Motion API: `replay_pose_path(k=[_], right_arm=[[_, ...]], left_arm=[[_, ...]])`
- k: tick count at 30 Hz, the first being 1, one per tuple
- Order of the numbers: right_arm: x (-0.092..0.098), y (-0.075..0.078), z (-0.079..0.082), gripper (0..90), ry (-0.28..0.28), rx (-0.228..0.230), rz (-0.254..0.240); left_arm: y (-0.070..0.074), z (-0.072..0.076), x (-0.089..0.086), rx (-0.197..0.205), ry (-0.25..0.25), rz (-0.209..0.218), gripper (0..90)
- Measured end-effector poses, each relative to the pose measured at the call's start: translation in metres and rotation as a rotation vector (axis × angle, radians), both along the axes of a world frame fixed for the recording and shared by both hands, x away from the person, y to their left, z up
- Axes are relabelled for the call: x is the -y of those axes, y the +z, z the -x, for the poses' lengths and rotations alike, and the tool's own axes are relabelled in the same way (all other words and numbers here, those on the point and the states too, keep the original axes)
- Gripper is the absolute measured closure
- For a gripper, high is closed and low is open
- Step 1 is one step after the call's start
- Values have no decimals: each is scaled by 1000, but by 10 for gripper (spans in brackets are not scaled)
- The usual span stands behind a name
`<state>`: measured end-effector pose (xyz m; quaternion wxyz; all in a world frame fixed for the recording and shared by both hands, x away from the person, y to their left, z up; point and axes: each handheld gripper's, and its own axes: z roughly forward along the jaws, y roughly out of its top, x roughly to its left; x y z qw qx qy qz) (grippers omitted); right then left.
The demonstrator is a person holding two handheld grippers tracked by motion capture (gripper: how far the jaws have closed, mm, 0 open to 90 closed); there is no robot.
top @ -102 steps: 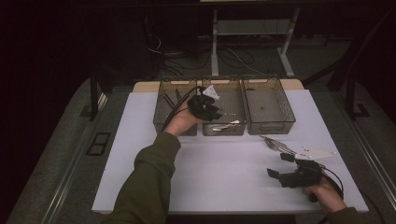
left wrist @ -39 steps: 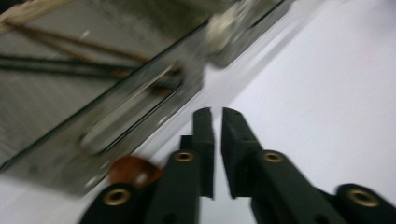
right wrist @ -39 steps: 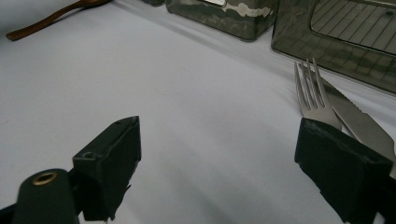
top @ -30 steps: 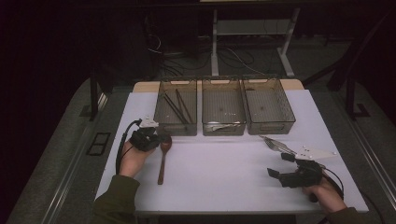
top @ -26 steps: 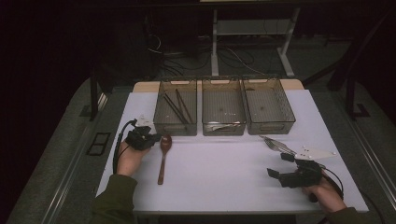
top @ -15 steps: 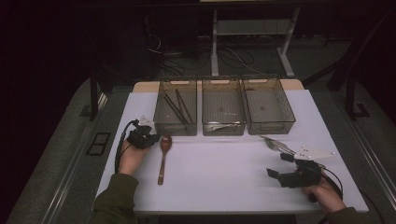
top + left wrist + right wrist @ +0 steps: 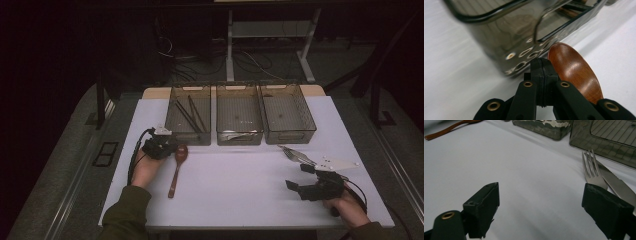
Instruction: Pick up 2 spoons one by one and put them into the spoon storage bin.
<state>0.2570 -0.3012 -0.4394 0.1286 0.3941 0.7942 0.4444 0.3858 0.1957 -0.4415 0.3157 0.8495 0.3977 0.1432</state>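
Observation:
A brown wooden spoon (image 7: 175,172) lies on the white table, its bowl (image 7: 574,72) toward the bins. My left gripper (image 7: 165,148) is low over the table just left of that bowl, jaws pressed together with nothing between them. In the left gripper view its tips (image 7: 541,63) sit beside the bowl, facing the wall of the left bin (image 7: 506,47). My right gripper (image 7: 298,176) rests near the front right of the table, jaws wide apart and empty (image 7: 544,205). A metal fork (image 7: 592,170) and knife (image 7: 616,185) lie just ahead of its right jaw.
Three smoky clear bins stand in a row at the back: the left bin (image 7: 187,137) holds dark chopsticks, the middle bin (image 7: 238,139) something pale at its front, the right bin (image 7: 289,136) looks bare. A white piece (image 7: 337,162) lies by the right gripper.
The left hand has come back from the bins to the table's left side and sunk slightly beside the spoon's bowl. The right hand has kept still.

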Motion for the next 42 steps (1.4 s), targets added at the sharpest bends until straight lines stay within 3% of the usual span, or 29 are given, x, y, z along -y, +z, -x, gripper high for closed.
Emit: replay_pose_path(k=[16, 33, 38, 42], right_arm=[[0, 0, 0, 140, -3, 1, 3], [0, 0, 0, 140, -1, 1, 5], [0, 0, 0, 140, -1, 1, 4], [0, 0, 0, 140, -1, 1, 3]], left_arm=[[0, 4, 34, -8, -125, 24, 884], [3, 18, 75, -27, -271, 43, 884], [3, 20, 80, -21, -290, 43, 884], [6, 20, 77, -12, -273, 51, 883]])
